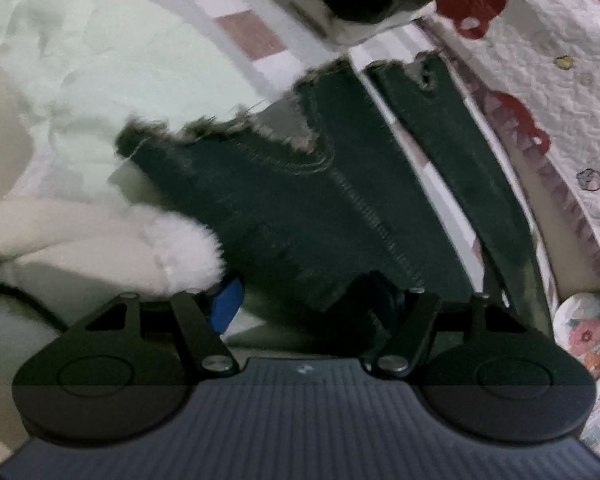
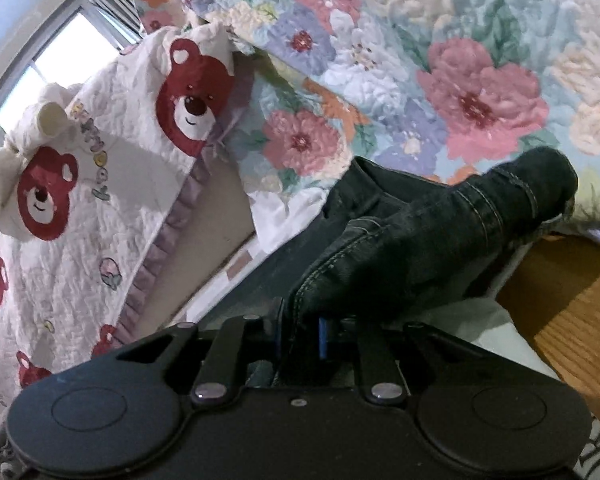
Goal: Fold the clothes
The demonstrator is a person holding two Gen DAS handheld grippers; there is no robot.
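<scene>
Since it's denim, the dark jeans (image 1: 300,208) are probably going to handle heavy and floppy with some body at the seams, so the stitched edges and waistband look like the safest places to grab, not the thin frayed hems. They're lying across the bed, spread over a checked sheet (image 1: 252,36) next to a white quilt with red bears (image 2: 80,168) and a floral quilt (image 2: 420,60). Colour is a very dark green-black, with pale contrast stitching and raggedy, torn-looking cuffs at the leg ends.

The right gripper (image 2: 320,336) is clamped on a bunched fold of the jeans (image 2: 420,248), with the fabric humping up off the bed. The left gripper (image 1: 300,300) sits partway apart over the denim's near edge; a fluffy white sleeve (image 1: 172,248) covers one finger, so whether it's actually pinching cloth is impossible to tell.
</scene>
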